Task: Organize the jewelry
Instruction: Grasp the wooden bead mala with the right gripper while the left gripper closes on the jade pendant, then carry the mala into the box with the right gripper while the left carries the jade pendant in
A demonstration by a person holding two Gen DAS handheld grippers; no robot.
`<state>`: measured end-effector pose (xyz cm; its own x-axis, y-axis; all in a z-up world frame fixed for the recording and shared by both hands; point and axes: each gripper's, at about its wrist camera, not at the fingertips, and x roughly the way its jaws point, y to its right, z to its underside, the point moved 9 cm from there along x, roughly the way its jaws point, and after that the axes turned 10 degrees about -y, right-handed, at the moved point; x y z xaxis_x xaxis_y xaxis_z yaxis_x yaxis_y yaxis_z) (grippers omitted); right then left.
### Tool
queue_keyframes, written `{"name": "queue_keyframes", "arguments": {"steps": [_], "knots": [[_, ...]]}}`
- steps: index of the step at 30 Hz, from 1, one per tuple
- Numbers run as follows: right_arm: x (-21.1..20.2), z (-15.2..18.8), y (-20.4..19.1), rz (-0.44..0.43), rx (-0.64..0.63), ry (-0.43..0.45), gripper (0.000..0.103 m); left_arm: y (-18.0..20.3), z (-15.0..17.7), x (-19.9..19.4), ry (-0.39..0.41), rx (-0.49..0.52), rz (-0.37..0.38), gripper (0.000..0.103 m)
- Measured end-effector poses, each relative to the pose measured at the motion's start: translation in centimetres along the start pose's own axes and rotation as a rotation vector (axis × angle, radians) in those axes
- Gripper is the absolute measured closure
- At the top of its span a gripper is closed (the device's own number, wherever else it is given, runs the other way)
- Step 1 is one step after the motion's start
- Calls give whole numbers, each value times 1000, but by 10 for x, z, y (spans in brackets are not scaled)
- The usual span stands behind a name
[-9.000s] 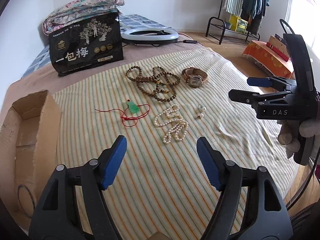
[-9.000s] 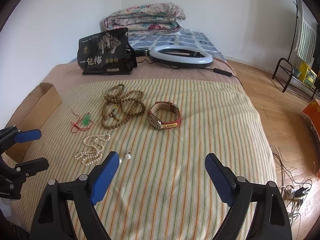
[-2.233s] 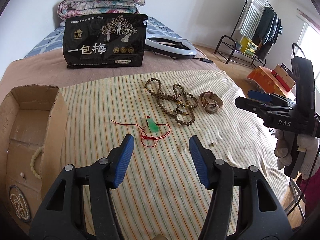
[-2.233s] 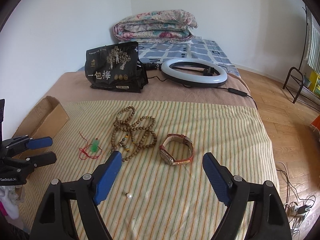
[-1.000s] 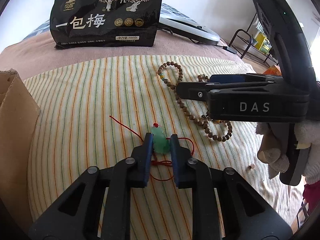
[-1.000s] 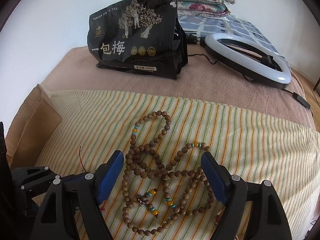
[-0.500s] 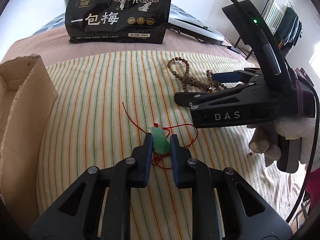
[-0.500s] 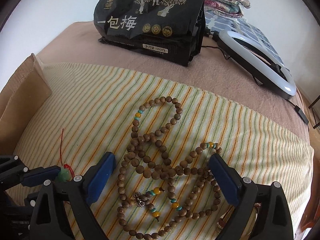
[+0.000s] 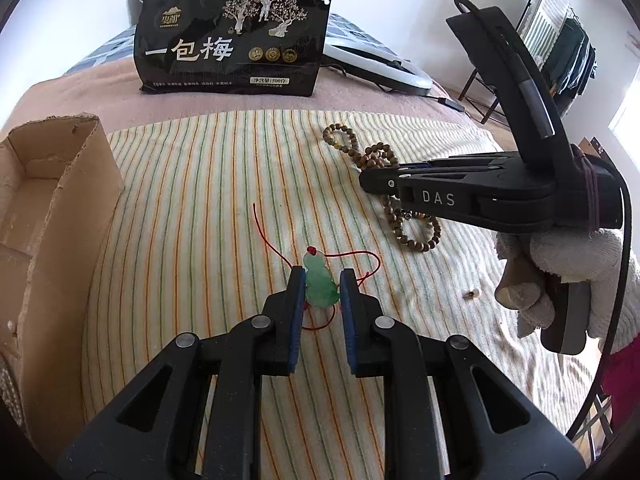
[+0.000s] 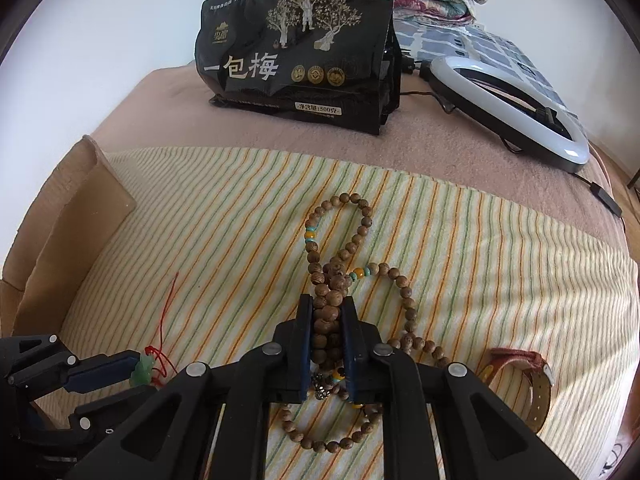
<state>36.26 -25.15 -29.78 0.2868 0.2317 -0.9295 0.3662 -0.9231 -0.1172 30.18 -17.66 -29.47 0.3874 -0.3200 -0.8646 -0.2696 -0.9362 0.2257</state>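
Between the blue pads of the left gripper (image 9: 320, 286), a green jade pendant (image 9: 319, 283) sits pinched, its red cord (image 9: 280, 240) trailing forward over the striped cloth (image 9: 200, 200). To its right, the right gripper (image 10: 327, 330) is clamped on bunched strands of the wooden bead necklace (image 10: 340, 256), whose loops spread ahead of and beneath its fingers.

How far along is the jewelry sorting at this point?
Done: something beaded already lies in the cardboard box. In hand: the left tool grips the jade pendant; the right tool is shut on the wooden bead necklace. Left: the wristwatch and a small loose bead on the striped cloth.
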Motion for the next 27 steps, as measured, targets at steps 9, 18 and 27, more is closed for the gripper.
{"name": "queue_keyframes", "arguments": {"steps": [9, 18, 27], "knots": [[-51, 5, -7, -26, 25, 84, 92, 7, -2, -37, 47, 10, 6, 87], [-107, 6, -22, -42, 6, 161, 92, 8, -6, -85, 111, 21, -8, 87], [-164, 9, -47, -49, -25, 228, 92, 3, -4, -132, 167, 18, -11, 87]]}}
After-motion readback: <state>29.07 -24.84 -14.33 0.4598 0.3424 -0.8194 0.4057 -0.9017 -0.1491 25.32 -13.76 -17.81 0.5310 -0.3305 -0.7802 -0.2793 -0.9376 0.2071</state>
